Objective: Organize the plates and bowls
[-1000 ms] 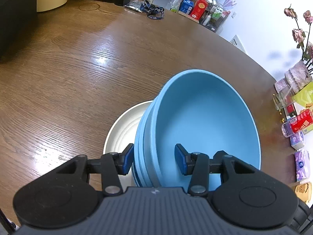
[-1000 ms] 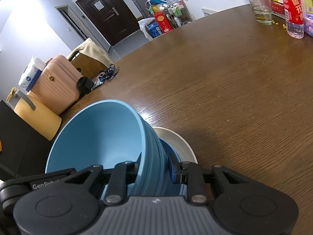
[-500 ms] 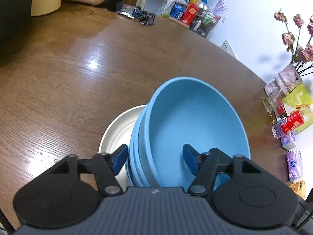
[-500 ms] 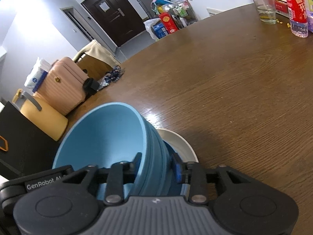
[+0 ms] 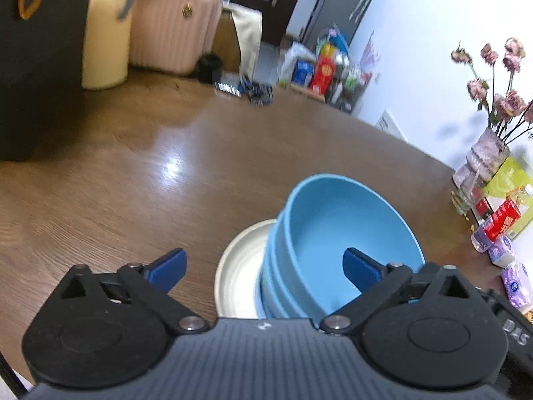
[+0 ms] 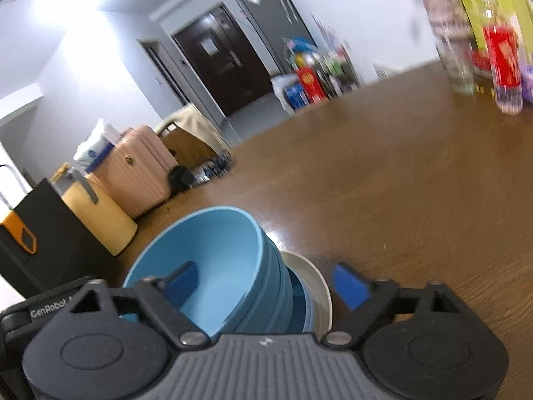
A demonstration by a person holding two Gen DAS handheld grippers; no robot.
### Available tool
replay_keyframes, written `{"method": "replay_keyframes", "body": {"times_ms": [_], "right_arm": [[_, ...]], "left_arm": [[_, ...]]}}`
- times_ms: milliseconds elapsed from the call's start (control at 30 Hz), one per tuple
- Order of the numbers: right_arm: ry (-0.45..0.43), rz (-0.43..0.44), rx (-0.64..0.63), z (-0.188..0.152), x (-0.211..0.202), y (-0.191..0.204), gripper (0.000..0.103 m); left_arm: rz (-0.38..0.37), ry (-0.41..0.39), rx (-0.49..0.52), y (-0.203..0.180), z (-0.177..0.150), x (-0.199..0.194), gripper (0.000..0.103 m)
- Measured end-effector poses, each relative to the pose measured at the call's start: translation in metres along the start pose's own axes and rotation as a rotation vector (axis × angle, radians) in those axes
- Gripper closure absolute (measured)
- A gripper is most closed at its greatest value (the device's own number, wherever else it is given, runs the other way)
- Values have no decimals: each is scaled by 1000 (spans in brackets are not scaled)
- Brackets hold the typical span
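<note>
Bowls (image 5: 336, 243) sat nested in one blue stack on a cream plate (image 5: 238, 266), well in from the tabletop (image 5: 140, 180) edges, so the plate served as the base. The left gripper (image 5: 263, 266) and right gripper (image 6: 263, 281) were opening, fingers (image 6: 348, 285) spread clear of the rim, gripping nothing; the stack apparently rested under its own weight.

Black ribbed left gripper (image 5: 263, 266) body, silver screws, blue-padded fingers (image 5: 168, 265).
</note>
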State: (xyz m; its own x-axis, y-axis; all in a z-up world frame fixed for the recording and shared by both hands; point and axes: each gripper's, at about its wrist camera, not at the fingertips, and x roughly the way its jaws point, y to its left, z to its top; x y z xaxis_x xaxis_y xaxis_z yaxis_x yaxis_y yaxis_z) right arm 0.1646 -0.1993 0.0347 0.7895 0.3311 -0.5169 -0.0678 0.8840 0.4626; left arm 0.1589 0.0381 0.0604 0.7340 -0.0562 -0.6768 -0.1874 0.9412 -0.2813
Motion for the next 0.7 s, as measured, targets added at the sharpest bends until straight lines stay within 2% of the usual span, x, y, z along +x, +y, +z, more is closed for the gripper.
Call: {"method": "replay_keyframes", "body": {"times_ms": [33, 200, 333, 433, 700], "right_arm": [[-26, 4, -25, -3, -7, 2, 0], [-153, -17, -180, -21, -42, 17, 0], [-209, -6, -261, -37, -66, 25, 0], [-242, 0, -297, -52, -84, 28, 0], [-285, -20, -372, -95, -132, 27, 0]], "left_arm": [[6, -28, 7, 1, -3, -6, 0], [19, -165, 24, 10, -25, -38, 0], [13, -254, 43, 17, -47, -63, 0], [41, -314, 71, 18, -68, -80, 0], [36, -399, 118, 21, -120, -119, 0]]}}
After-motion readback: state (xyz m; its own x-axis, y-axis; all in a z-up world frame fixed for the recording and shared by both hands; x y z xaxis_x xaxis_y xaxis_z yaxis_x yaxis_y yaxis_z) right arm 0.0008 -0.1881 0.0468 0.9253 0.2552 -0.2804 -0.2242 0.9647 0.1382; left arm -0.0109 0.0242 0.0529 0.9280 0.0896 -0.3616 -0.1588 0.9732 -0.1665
